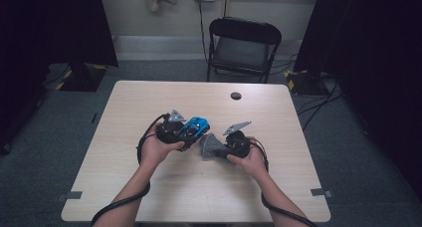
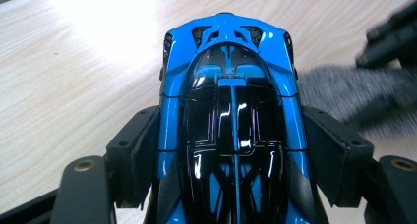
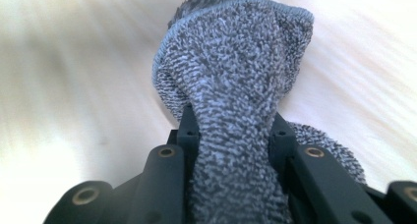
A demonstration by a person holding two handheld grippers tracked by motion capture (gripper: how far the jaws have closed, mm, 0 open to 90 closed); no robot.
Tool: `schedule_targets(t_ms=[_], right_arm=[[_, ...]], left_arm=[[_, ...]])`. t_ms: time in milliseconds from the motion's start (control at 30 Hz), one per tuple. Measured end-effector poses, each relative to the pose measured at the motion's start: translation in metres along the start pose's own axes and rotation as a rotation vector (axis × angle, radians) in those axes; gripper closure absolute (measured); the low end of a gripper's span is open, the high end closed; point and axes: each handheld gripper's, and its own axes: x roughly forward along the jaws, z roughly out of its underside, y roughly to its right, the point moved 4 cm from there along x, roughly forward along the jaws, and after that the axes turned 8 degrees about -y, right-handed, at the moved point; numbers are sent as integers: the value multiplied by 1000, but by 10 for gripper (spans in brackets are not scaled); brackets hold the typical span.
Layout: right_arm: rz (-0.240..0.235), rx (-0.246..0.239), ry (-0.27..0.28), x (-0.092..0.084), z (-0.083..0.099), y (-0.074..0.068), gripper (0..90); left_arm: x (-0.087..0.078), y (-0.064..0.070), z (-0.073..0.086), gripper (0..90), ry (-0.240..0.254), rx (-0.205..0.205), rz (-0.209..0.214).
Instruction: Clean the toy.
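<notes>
Forearms come in from the near edge in the high view, each hand holding a gripper above the middle of the pale wooden table [image 1: 149,197]. The left gripper [image 1: 191,132] is clamped on a blue toy car [image 1: 195,127], and the right gripper [image 1: 219,146] just to its right holds a grey cloth [image 1: 211,147] bunched between the two hands, close beside the car. A black folding chair [image 1: 244,45] stands beyond the far edge, and a small dark round spot [image 1: 236,95] lies on the far part of the tabletop.

From the left gripper view, the car [image 2: 231,111] sits lengthwise between the two black jaws, which press on its blue flanks; its glossy black roof faces the camera. The cloth [image 2: 344,94] lies blurred at the right, near the car's side.

From the right gripper view, the jaws are closed tight on the cloth [image 3: 236,86], which rises in a fuzzy fold above them over the blurred tabletop.
</notes>
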Motion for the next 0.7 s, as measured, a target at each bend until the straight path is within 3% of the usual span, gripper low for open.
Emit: schedule_targets(t_ms=[333,700], right_arm=[[60,66,21,-8,-4,21,686],[61,79,52,-4,-12,16,686]], left_arm=[[2,12,8,280,-10,27,31],[9,21,10,280,-24,45,49]])
